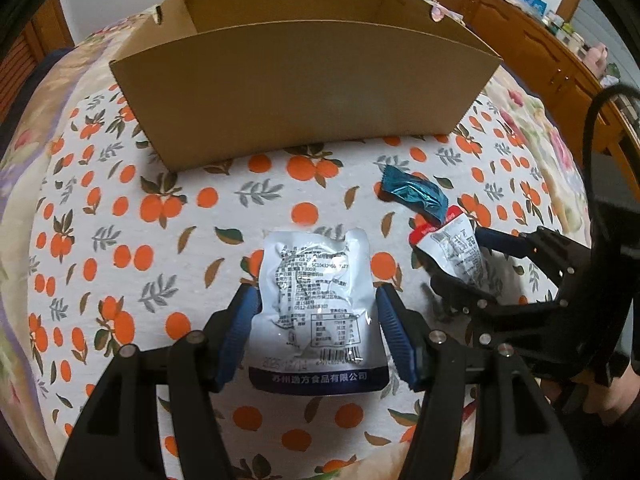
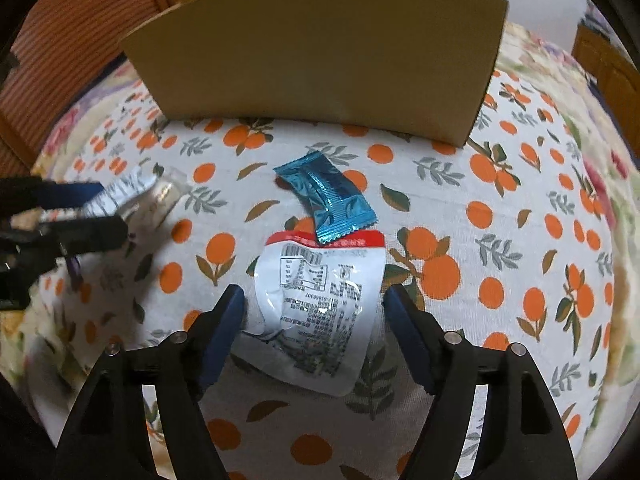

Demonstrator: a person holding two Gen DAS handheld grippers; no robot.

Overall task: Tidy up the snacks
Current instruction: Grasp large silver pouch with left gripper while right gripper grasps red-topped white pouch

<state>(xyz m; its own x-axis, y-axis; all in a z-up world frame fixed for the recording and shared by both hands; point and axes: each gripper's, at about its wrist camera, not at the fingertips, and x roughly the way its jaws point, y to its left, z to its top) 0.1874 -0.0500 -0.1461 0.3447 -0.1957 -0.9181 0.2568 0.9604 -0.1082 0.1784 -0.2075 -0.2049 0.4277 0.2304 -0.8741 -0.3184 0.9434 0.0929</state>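
We've got a blue-edged white pouch (image 1: 316,308) between the left gripper (image 1: 316,300) pads, squeezed at its sides and apparently lifted off the orange-print cloth (image 1: 140,208). Flat foil sachet: probably light, soft, crinkly, slick, so we grip across the width near the sealed edge. The right gripper (image 2: 314,312) straddles a red-edged pouch (image 2: 320,304) on the cloth; the left finger (image 2: 228,312) is at its edge, while the right shows a gap, so we read it as open, not yet clamped. Same handling there. The pouch curls, so it may buckle when pinched. A teal candy wrapper (image 2: 326,196) overlaps its red end, likely to get dragged along. The cardboard box (image 1: 304,92) stands just behind, open top.
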